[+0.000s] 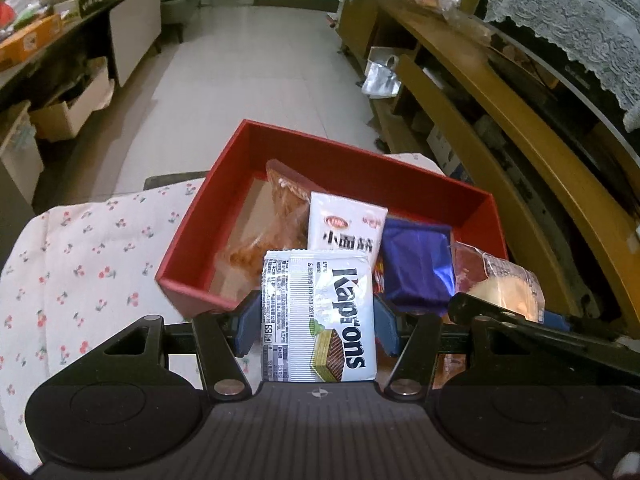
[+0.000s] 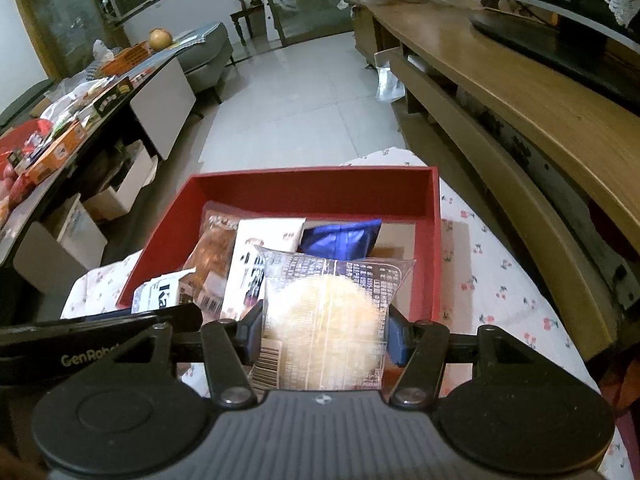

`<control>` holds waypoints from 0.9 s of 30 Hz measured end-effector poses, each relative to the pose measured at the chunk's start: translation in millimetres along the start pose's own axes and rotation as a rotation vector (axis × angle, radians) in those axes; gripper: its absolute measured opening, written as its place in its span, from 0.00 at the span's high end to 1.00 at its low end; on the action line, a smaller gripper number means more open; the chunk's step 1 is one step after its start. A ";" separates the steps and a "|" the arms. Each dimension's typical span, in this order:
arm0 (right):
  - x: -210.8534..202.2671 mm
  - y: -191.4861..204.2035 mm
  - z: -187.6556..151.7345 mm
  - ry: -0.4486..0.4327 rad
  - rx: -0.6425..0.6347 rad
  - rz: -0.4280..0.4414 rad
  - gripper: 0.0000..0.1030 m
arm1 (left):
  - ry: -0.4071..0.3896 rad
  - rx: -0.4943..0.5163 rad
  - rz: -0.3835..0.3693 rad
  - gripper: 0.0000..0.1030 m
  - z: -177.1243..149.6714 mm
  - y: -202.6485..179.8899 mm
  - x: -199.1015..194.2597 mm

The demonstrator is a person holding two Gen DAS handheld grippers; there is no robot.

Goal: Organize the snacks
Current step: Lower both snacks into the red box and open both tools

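My left gripper [image 1: 316, 324] clamped the Kapsions wafer pack [image 1: 318, 316]. My right gripper [image 2: 324, 336] gripped a clear-wrapped pastry [image 2: 324, 316]. Both hung at the red box [image 2: 434, 240].

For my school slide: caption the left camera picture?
Left gripper holds a wafer packet over the red box.

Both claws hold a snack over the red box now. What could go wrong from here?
1. The two claws are close together; they may bump as both reach for the red box.
2. The wafer pack could land on the standing white packet and tip it.
3. The right claw may squash the soft bun.
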State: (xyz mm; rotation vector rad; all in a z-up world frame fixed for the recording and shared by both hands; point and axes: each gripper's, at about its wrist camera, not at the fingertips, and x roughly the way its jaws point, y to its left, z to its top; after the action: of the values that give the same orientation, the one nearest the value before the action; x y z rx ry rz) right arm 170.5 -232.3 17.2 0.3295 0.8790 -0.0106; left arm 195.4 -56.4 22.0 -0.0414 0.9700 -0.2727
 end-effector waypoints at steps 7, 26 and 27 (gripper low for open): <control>29.5 -4.2 13.0 0.016 0.017 -0.007 0.39 | 0.007 -0.009 0.022 0.37 14.5 0.8 24.1; 66.7 -7.5 24.4 0.036 0.024 -0.014 0.35 | 0.031 -0.052 0.049 0.33 24.6 10.5 49.7; 65.8 -7.7 24.8 0.031 0.025 -0.016 0.34 | 0.030 -0.056 0.047 0.32 25.6 10.9 48.6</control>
State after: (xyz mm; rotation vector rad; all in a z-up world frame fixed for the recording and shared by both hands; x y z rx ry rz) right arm 230.3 -238.5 -20.1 0.3470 0.9132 -0.0309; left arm 244.6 -60.2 -4.5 -0.0653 1.0069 -0.2032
